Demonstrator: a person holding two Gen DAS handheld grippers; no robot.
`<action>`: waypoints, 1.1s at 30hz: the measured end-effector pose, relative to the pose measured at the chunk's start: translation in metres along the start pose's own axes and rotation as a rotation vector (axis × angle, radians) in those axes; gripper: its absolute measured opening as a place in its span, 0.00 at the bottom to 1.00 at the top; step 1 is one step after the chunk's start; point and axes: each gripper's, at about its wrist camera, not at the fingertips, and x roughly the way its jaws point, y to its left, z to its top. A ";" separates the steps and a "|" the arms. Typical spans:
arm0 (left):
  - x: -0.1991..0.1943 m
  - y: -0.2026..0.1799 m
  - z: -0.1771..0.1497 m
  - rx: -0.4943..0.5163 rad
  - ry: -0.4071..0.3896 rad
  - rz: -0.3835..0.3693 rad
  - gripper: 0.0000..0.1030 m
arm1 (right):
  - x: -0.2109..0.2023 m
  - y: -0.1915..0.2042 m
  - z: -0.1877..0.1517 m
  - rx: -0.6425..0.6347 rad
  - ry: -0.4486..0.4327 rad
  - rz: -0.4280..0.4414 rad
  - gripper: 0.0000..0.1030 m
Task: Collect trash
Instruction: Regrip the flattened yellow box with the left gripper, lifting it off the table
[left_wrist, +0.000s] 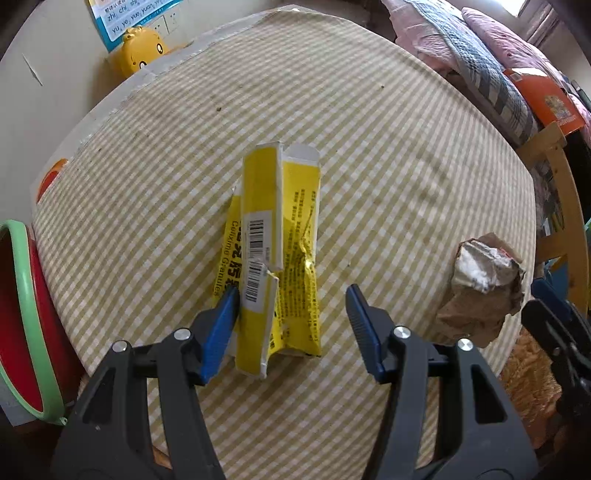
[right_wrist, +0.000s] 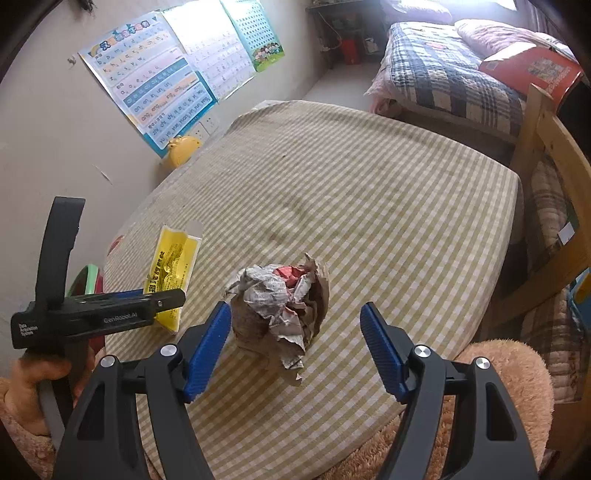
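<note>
A flattened yellow medicine box (left_wrist: 275, 251) lies on the checked tablecloth (left_wrist: 388, 166). My left gripper (left_wrist: 293, 302) is open, its jaws either side of the box's near end, the left fingertip touching it. A crumpled paper wad (right_wrist: 284, 306) lies on the cloth to the right; it also shows in the left wrist view (left_wrist: 484, 284). My right gripper (right_wrist: 295, 325) is open around the wad, which sits nearer the left finger. The yellow box (right_wrist: 171, 273) and the left gripper's body (right_wrist: 92, 317) show at the left of the right wrist view.
A red bin with a green rim (left_wrist: 22, 317) stands at the table's left edge. A yellow duck toy (left_wrist: 142, 51) and wall posters (right_wrist: 166, 81) are at the back. A bed (right_wrist: 461, 74) and a wooden chair (right_wrist: 554, 177) are on the right.
</note>
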 end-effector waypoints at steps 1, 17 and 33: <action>0.000 0.001 0.001 -0.002 -0.001 -0.003 0.55 | 0.000 0.000 0.000 -0.001 0.002 0.000 0.67; -0.059 0.004 -0.032 -0.024 -0.148 -0.069 0.35 | 0.026 0.001 0.015 0.046 0.052 0.009 0.69; -0.080 0.004 -0.039 -0.038 -0.193 -0.094 0.35 | 0.038 0.023 0.011 -0.050 0.120 0.002 0.45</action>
